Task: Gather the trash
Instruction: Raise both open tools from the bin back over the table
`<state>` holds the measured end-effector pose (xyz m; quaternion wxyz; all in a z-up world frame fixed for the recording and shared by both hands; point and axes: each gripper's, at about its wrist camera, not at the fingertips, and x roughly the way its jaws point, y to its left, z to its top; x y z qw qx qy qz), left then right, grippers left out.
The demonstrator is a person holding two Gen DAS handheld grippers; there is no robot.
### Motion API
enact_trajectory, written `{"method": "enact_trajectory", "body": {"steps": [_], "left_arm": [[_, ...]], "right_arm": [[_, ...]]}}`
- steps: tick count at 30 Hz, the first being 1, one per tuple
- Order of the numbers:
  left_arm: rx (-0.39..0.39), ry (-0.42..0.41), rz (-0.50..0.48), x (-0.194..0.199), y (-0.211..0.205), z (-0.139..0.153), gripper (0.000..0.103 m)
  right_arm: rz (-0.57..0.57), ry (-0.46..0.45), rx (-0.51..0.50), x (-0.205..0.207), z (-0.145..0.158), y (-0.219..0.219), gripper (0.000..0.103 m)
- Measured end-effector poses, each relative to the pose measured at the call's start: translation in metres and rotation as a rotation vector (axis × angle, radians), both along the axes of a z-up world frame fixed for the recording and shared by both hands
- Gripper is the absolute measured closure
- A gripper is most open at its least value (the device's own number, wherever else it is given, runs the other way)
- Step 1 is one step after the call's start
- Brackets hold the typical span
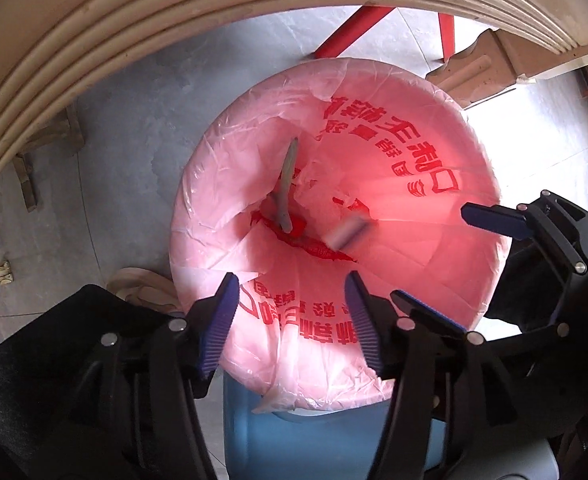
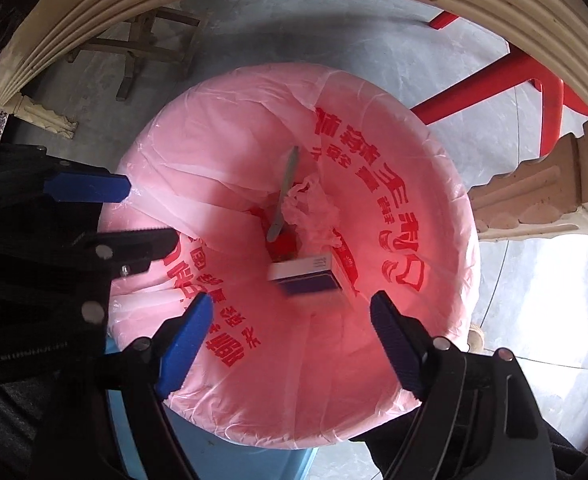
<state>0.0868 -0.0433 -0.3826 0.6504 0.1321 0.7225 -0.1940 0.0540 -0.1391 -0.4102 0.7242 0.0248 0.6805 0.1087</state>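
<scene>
A blue bin [image 1: 314,440] lined with a pink bag [image 1: 414,184] printed in red fills both views from above. At the bottom of the bag lie a grey-green stick [image 2: 285,196] and a crumpled pink plastic scrap [image 2: 314,212]. A white and dark blue box [image 2: 306,276] is in the bag below the right gripper and shows blurred [image 1: 348,232] in the left wrist view. My left gripper [image 1: 291,280] hangs over the near rim, open, nothing between its pads. My right gripper [image 2: 291,300] is open beside it, also empty. Each gripper shows in the other's view, right [image 1: 434,254] and left [image 2: 149,212].
A cream table edge [image 1: 133,12] with ribbed moulding arcs over the top of both views. Its carved leg [image 2: 542,196] stands right of the bin, with red stool legs [image 2: 494,80] behind. A light shoe [image 1: 141,284] lies on the grey tile floor [image 1: 113,152] left of the bin.
</scene>
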Motion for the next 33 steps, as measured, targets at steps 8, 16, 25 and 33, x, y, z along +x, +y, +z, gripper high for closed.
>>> {"method": "enact_trajectory", "body": {"steps": [8, 16, 25, 33], "left_arm": [[0.005, 0.0, -0.005, -0.001, 0.001, 0.001, 0.048], [0.014, -0.011, -0.009, -0.004, 0.003, 0.003, 0.048], [0.035, -0.06, -0.016, -0.014, 0.015, 0.034, 0.048], [-0.023, -0.134, -0.012, -0.02, 0.034, 0.121, 0.048]], "right_arm": [[-0.014, 0.003, 0.009, 0.001, 0.001, -0.005, 0.024], [-0.013, 0.001, 0.01, 0.001, 0.003, -0.005, 0.024], [-0.001, -0.026, 0.027, -0.006, 0.024, -0.005, 0.024], [-0.061, -0.156, 0.166, -0.011, 0.108, -0.027, 0.024]]}}
